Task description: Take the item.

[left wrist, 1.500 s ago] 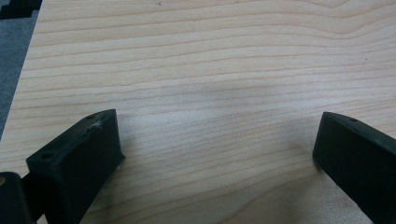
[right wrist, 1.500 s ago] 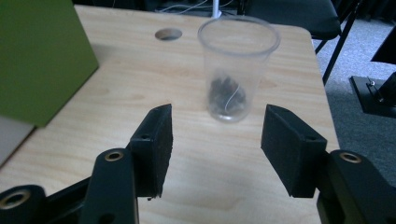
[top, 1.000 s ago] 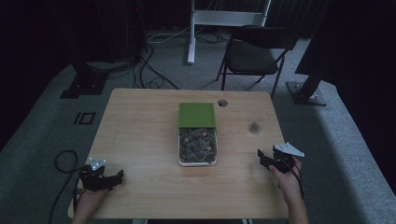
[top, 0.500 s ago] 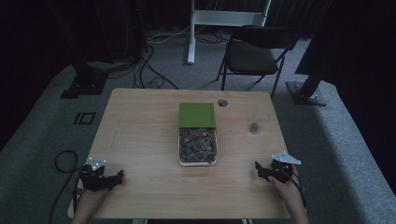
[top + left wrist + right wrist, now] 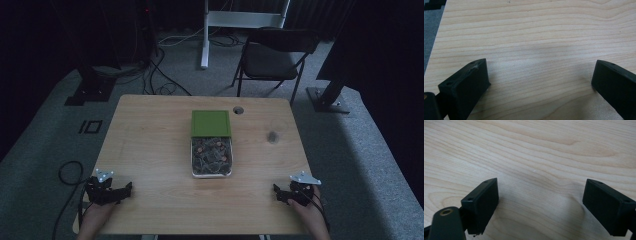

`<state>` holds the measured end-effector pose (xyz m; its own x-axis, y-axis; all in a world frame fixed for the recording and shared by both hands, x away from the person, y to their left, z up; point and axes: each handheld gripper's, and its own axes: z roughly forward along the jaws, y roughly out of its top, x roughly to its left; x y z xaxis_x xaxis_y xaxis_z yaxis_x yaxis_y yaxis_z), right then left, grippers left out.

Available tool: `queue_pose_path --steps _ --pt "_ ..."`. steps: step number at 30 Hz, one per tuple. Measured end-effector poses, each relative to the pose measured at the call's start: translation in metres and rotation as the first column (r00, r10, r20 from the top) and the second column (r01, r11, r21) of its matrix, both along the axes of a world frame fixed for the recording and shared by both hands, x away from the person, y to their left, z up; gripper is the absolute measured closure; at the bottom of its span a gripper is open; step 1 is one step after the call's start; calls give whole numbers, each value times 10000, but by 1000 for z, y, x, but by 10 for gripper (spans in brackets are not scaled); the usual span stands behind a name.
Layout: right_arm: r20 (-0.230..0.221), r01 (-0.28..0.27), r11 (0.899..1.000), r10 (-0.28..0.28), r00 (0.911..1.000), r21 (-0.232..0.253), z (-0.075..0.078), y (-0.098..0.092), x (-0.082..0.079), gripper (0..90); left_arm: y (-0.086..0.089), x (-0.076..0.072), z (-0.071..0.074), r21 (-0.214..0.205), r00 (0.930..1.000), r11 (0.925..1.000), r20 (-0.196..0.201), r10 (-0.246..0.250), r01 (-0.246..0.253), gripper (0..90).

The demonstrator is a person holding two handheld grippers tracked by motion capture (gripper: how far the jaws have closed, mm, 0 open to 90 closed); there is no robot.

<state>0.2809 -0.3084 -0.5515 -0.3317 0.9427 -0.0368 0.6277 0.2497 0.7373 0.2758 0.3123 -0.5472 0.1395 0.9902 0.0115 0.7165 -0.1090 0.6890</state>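
A clear tray (image 5: 192,161) full of small brownish pieces sits mid-table, and a green lid (image 5: 211,123) lies against its far end. My left gripper (image 5: 126,190) rests at the near left corner of the table, open, with bare wood between its jaws (image 5: 540,77). Near the right corner, my right gripper (image 5: 276,192) sits low over the wood. Its jaws have just been opening and stand wide with nothing between them (image 5: 540,197).
On the right half of the wooden table (image 5: 150,145) lies a small dark object (image 5: 272,136). A round cable hole (image 5: 238,109) is at the far edge. Behind the table stand a folding chair (image 5: 272,57) and stand legs, with cables on the floor.
My right gripper has drawn back toward the near edge of the table and sunk lower. The left gripper has stayed put.
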Motion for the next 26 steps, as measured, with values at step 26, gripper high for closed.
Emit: queue_pose_path --steps 26 --pt "-316 47 9991 -34 9995 416 -1 -4 0 128 -3 1 0 -8 9991 9991 6 428 -428 17"
